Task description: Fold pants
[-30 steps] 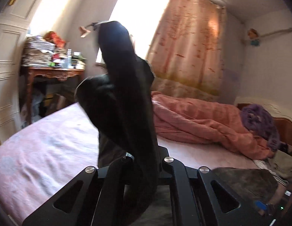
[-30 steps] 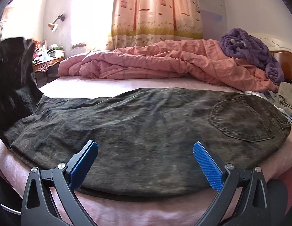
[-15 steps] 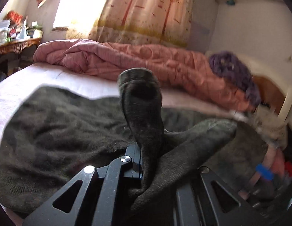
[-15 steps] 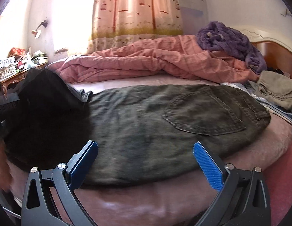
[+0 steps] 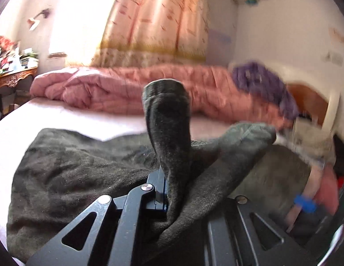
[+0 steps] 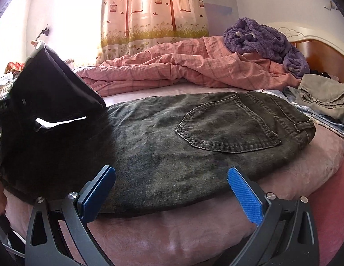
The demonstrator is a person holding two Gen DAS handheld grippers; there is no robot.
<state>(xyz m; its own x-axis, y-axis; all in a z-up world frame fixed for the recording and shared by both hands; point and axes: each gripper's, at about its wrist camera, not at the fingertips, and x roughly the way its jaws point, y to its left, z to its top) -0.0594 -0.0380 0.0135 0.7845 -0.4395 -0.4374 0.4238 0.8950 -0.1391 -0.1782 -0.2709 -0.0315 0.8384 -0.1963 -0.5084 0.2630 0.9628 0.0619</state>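
Note:
Dark olive pants [image 6: 194, 141] lie flat across the near side of the bed [image 6: 172, 239], back pocket up and waistband to the right. My left gripper [image 5: 169, 190] is shut on the leg end of the pants [image 5: 167, 119], which sticks up between its jaws and drapes to the right over the lying part. In the right wrist view that lifted leg end [image 6: 52, 102] shows as a dark raised fold at the left. My right gripper [image 6: 172, 188] stands open at the bed's near edge, blue pads wide apart, just short of the pants, nothing between them.
A rumpled pink quilt [image 6: 194, 66] lies along the far side of the bed, with a purple fleece garment [image 6: 265, 37] on it at the right. Folded beige clothes [image 6: 325, 93] sit at the right by the wooden headboard [image 6: 320, 53]. A cluttered wooden desk [image 5: 12, 75] stands at the left.
My left gripper has carried the leg end down and to the right, from high in the air to just over the lying pants. The right gripper's view has shifted so the pocket sits more central.

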